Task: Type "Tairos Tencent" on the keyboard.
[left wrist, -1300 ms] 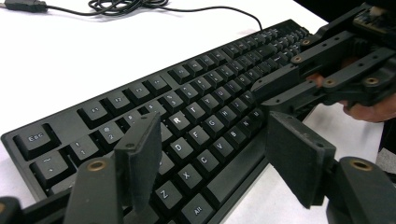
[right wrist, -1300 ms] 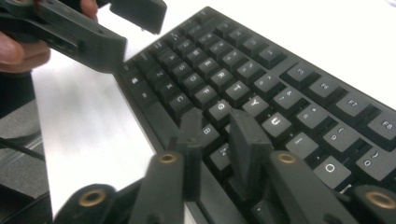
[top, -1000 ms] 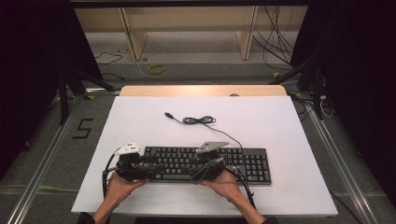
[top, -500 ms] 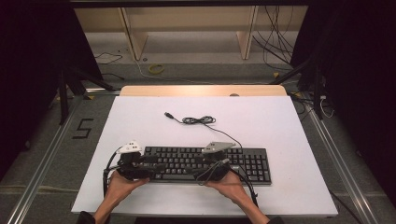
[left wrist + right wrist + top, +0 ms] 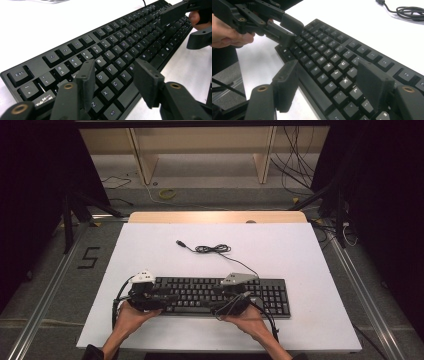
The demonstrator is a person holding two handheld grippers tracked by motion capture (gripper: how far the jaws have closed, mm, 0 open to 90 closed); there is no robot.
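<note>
A black keyboard (image 5: 265,295) lies along the near part of the white table (image 5: 280,250). Its cable (image 5: 212,249) runs back in a loose coil to a plug. My left gripper (image 5: 167,297) is over the keyboard's left end, pointing right. In the left gripper view it (image 5: 115,67) is open, one finger above the letter keys (image 5: 110,57) and the other by the front edge. My right gripper (image 5: 219,298) faces it from mid-keyboard. In its own view it (image 5: 328,70) is open, straddling the front edge of the keyboard (image 5: 332,47), with the left gripper (image 5: 287,27) ahead.
A wooden strip (image 5: 215,217) borders the table's far edge, with shelving (image 5: 200,150) and floor cables (image 5: 165,194) beyond. Metal rails (image 5: 45,305) run along both sides. A "5" mark (image 5: 89,257) is on the floor at left. White tabletop spreads behind and to the right of the keyboard.
My right gripper has slid a little to the right along the keyboard. The left gripper and the keyboard have barely moved.
</note>
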